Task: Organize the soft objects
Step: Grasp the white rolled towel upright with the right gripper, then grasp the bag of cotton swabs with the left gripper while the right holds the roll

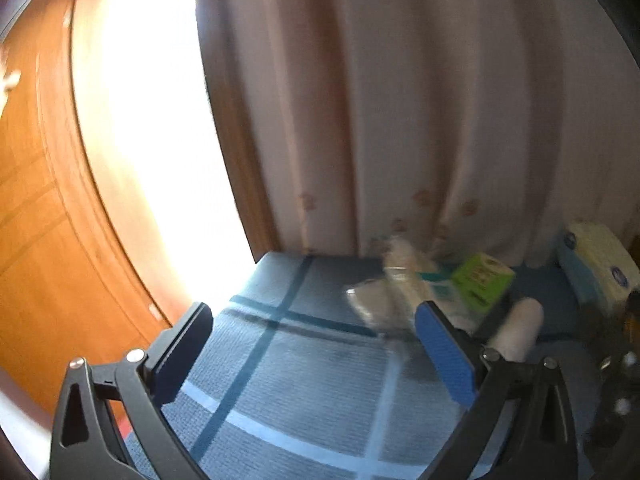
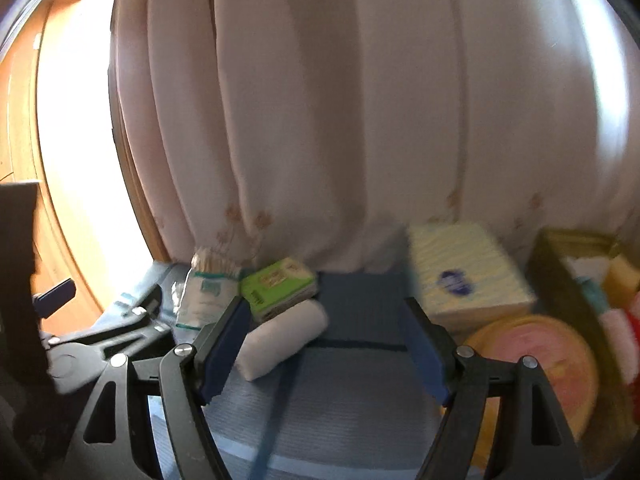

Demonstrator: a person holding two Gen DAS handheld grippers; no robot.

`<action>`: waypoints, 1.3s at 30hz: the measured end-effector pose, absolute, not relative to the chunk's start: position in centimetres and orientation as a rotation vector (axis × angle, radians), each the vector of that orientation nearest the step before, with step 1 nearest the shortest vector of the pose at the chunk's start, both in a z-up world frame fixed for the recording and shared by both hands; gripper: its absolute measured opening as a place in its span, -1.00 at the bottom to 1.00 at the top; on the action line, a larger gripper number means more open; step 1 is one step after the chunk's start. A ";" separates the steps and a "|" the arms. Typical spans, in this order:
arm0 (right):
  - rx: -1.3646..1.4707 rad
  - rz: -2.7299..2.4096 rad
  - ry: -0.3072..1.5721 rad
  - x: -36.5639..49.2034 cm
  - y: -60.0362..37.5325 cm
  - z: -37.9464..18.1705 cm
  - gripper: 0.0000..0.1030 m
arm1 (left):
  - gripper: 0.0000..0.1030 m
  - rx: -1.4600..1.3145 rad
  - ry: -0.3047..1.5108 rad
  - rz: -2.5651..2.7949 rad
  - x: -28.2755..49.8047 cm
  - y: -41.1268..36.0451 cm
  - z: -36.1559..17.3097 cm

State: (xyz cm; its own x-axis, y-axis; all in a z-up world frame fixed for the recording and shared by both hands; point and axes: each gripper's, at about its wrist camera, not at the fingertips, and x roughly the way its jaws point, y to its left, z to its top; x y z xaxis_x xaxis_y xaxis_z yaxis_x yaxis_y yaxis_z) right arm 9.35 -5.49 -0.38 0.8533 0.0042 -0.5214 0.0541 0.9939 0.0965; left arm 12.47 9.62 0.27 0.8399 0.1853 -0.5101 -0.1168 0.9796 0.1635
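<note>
Surface: blue cloth (image 2: 360, 292) with darker and paler crossing stripes, running back to a pale pink pleated curtain (image 2: 320, 100) with small flower prints near its hem. Left of the curtain, a bright window gap (image 1: 152, 120) and orange wood panelling (image 1: 36, 220).

My left gripper (image 1: 312, 344): fingers spread wide, nothing between them, above bare cloth. My right gripper (image 2: 324, 344): likewise spread and empty.

Items along the curtain's foot:
- cotton swab pack (image 2: 206, 292), upright
- green packet (image 2: 280, 284), just beside it
- white rolled cloth (image 2: 284, 338), lying in front of the packet
- tissue pack (image 2: 468, 276), further right
- round pink-lidded tin (image 2: 544, 360)
- dark basket (image 2: 560, 276), contents blurred
</note>
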 end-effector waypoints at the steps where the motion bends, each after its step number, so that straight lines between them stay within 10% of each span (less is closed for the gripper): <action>1: 0.131 -0.014 0.586 10.3 -5.3 -0.8 0.51 | 0.99 0.107 0.560 0.166 12.8 10.2 0.2; 15: 0.228 0.007 0.867 17.0 -3.1 -4.8 0.38 | 0.97 -0.140 0.665 0.250 14.2 15.5 -1.0; 21: 0.218 0.079 0.871 16.8 -2.9 -4.8 -0.08 | 0.97 -0.095 0.642 0.213 14.0 14.4 -0.5; 39: 0.063 0.210 0.553 8.2 -5.4 -0.5 -0.34 | 0.97 -0.059 0.529 0.075 12.7 12.9 0.8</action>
State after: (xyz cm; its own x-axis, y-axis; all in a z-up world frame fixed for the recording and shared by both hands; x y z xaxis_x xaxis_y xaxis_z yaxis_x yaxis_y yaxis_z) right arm 8.21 -5.41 -0.49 0.8303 0.2149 -0.5142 -0.1813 0.9766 0.1154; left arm 12.73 12.85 0.76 0.8605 0.0563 -0.5064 -0.0866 0.9956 -0.0364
